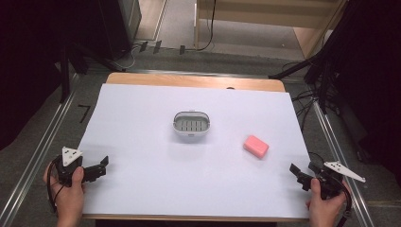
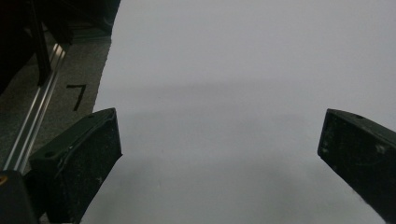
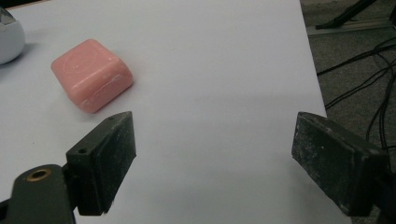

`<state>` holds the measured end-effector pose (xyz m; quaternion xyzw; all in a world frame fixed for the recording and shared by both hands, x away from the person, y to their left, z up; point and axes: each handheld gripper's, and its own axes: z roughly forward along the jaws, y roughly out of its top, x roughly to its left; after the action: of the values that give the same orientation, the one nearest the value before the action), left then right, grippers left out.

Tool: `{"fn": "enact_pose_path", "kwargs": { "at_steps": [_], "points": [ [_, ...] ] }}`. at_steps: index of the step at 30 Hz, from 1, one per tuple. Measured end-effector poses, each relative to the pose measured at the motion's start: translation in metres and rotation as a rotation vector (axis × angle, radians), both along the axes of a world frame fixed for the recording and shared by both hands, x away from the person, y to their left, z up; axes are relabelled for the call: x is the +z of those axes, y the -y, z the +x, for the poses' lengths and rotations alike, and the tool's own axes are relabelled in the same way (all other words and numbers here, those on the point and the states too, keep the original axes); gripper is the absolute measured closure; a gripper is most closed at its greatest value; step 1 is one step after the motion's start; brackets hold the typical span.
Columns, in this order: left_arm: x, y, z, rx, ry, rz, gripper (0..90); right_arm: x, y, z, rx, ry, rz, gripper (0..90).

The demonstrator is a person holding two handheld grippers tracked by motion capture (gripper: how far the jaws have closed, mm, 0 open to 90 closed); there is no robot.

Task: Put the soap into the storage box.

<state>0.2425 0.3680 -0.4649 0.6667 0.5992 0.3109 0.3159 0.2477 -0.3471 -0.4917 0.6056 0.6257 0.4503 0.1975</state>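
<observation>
A pink bar of soap [image 1: 256, 146] lies on the white table sheet, right of centre; in the right gripper view the soap [image 3: 92, 74] sits ahead and to the left of the jaws. A grey-white soap dish [image 1: 191, 124] stands at the middle of the sheet, and its rounded edge [image 3: 9, 39] shows at the far left of the right gripper view. My right gripper [image 1: 297, 174] rests near the front right corner, open, with nothing between its jaws [image 3: 212, 163]. My left gripper [image 1: 103, 165] is at the front left, open over bare sheet [image 2: 219, 154].
The white sheet [image 1: 142, 179] covers a wooden table [image 1: 194, 81]. Metal rails [image 1: 42, 146] run along both sides on the floor. Cables [image 1: 307, 101] lie on the floor to the right. A black "7" mark [image 1: 84, 112] is on the floor at the left.
</observation>
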Motion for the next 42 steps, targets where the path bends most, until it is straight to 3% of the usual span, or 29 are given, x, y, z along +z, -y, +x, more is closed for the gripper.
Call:
{"fn": "enact_pose_path", "kwargs": {
  "at_steps": [6, 9, 16, 20, 23, 28, 29, 31, 35, 37, 42],
  "points": [
    [0.000, 0.000, 0.000, -0.003, 0.004, 0.001, 0.0, 0.001, -0.002, -0.001, -0.007, 0.010, -0.026, 15.3],
    [0.000, 0.000, 0.000, -0.004, 0.004, -0.001, 0.0, 0.002, -0.004, -0.001, 0.023, 0.021, -0.036, 16.5],
    [0.000, 0.000, 0.000, -0.006, 0.005, -0.002, 0.0, 0.004, -0.009, -0.002, 0.027, 0.048, -0.068, 24.1],
    [0.000, 0.000, 0.000, -0.008, 0.004, -0.003, 0.0, 0.007, -0.013, 0.001, 0.043, 0.039, -0.116, 26.0],
    [0.000, 0.000, 0.000, -0.010, 0.007, -0.004, 0.0, 0.008, -0.017, 0.005, 0.103, 0.004, -0.178, 28.9],
    [0.000, 0.000, -0.001, -0.015, 0.009, -0.004, 0.0, 0.011, -0.021, 0.006, 0.121, -0.012, -0.182, 30.5],
    [0.000, 0.000, -0.001, -0.017, 0.011, -0.002, 0.0, 0.013, -0.024, 0.005, 0.164, -0.028, -0.162, 29.9],
    [0.000, 0.001, -0.002, -0.017, 0.015, 0.003, 0.0, 0.014, -0.027, 0.003, 0.189, -0.035, -0.165, 32.6],
    [0.000, 0.001, -0.002, -0.019, 0.016, 0.001, 0.0, 0.014, -0.030, 0.003, 0.180, -0.051, -0.177, 34.7],
    [0.000, 0.001, -0.001, -0.019, 0.012, 0.001, 0.0, 0.015, -0.031, 0.003, 0.211, -0.047, -0.159, 29.9],
    [0.000, 0.001, -0.001, -0.015, 0.007, 0.004, 0.0, 0.019, -0.036, 0.004, 0.258, -0.046, -0.179, 27.5]
  ]
}}
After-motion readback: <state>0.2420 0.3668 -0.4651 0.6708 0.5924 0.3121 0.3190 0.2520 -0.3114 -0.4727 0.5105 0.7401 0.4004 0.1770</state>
